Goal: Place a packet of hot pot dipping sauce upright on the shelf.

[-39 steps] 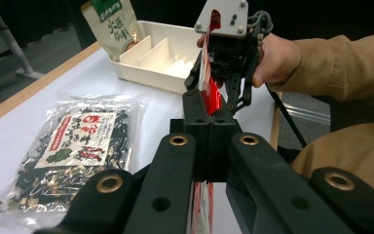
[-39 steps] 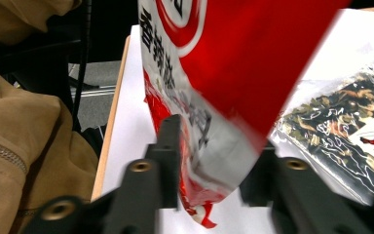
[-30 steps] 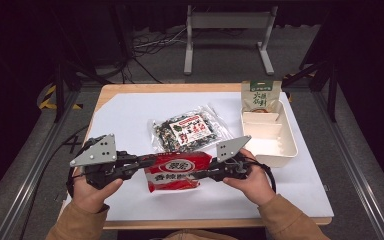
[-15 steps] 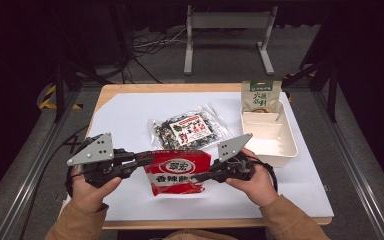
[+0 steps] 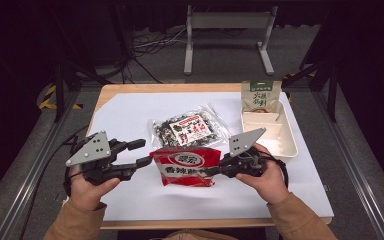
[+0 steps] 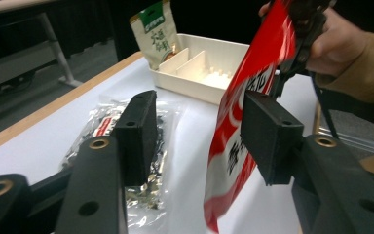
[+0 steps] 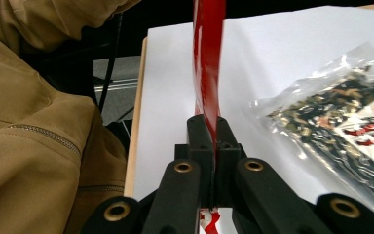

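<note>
A red snack packet (image 5: 187, 167) hangs upright over the white table's front. My right gripper (image 5: 212, 171) is shut on its right edge, and in the right gripper view the pads (image 7: 213, 134) clamp the thin red film (image 7: 207, 63). My left gripper (image 5: 141, 153) is just off the packet's left edge. Its jaws have just been opening and now stand apart. In the left gripper view the packet (image 6: 243, 122) hangs between the jaws beside the right pad (image 6: 268, 136), and they do not press on it.
A clear bag of dark snacks (image 5: 187, 130) lies flat behind the red packet. A white divided tray (image 5: 280, 145) sits at the right, with a green packet (image 5: 261, 95) leaning in its far end. The table's front edge is near my forearms.
The left jaws have opened and let go of the red packet. The right gripper has risen a little with the packet, which now hangs from that side alone.
</note>
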